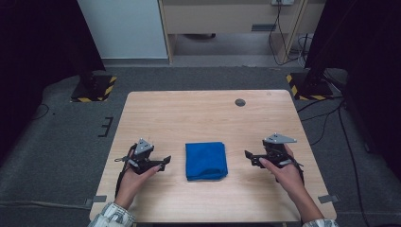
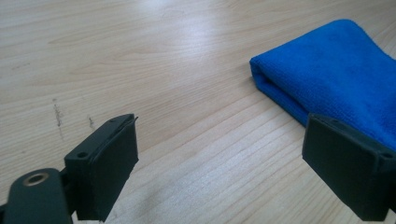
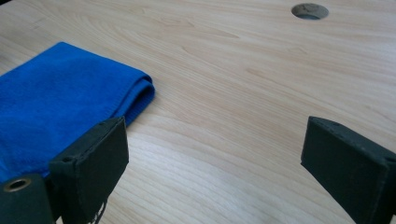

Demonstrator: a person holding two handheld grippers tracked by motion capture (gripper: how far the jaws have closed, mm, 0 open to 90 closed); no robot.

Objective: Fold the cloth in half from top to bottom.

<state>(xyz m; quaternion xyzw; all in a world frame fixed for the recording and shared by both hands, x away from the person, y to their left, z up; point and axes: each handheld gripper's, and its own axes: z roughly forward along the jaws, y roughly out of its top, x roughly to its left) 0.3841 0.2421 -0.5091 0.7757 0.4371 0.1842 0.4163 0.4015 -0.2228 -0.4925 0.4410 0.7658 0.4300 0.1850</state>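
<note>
A folded blue cloth [image 1: 205, 161] lies flat near the middle of the wooden table [image 1: 203, 113]. My left gripper [image 1: 165, 161] is held low just left of the cloth, jaws pointing toward it and open with nothing between them. In the left gripper view the cloth [image 2: 334, 79] lies ahead to the right, partly behind the right jaw, and the gripper [image 2: 219, 163] is open over bare wood. My right gripper [image 1: 249, 156] sits to the right of the cloth, also open and empty. In the right gripper view the cloth [image 3: 60, 102] lies at the left behind the left jaw of the gripper [image 3: 215, 158].
A round cable hole [image 1: 240, 102] sits in the table's far right part, also in the right gripper view as a hole [image 3: 309, 10]. Two stand bases with yellow-black tape [image 1: 94, 90] [image 1: 309, 87] rest on the carpet beyond the far corners.
</note>
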